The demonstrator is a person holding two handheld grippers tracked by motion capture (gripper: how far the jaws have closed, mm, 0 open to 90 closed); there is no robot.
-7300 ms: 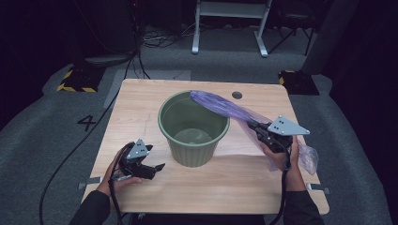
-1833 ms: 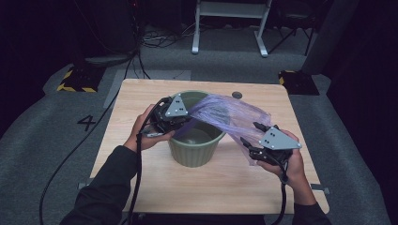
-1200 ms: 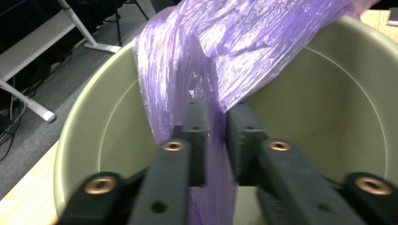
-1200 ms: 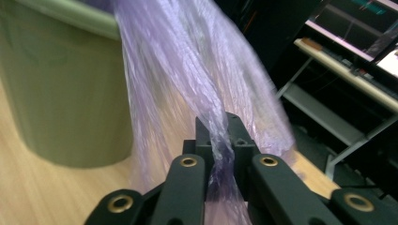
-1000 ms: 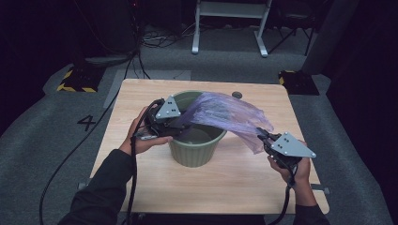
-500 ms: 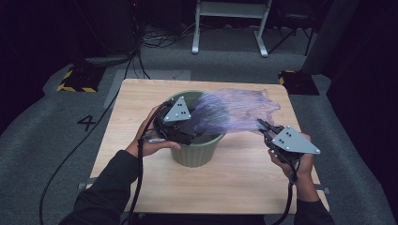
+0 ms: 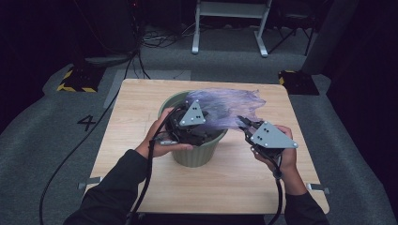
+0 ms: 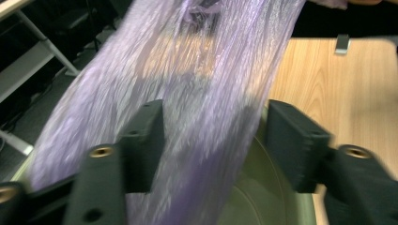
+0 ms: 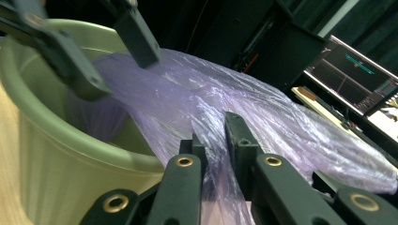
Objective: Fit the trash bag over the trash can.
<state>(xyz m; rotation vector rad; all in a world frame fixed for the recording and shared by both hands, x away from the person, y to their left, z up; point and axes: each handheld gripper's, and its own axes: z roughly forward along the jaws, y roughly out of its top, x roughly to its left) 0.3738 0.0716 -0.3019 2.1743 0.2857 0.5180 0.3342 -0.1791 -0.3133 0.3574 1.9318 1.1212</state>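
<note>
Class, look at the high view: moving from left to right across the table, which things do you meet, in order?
Left gripper over the green bin → purple plastic bag stretched from the bin toward the right → right gripper, shut on the bag's edge.

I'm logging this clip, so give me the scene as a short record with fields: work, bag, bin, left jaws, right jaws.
work: lining the green bin with a purple plastic bag
bag: stretched between both grippers above the bin mouth
bin: upright on the wooden table
left gripper: jaws apart, just closing, bag between them
right gripper: jaws pinching bag
</note>
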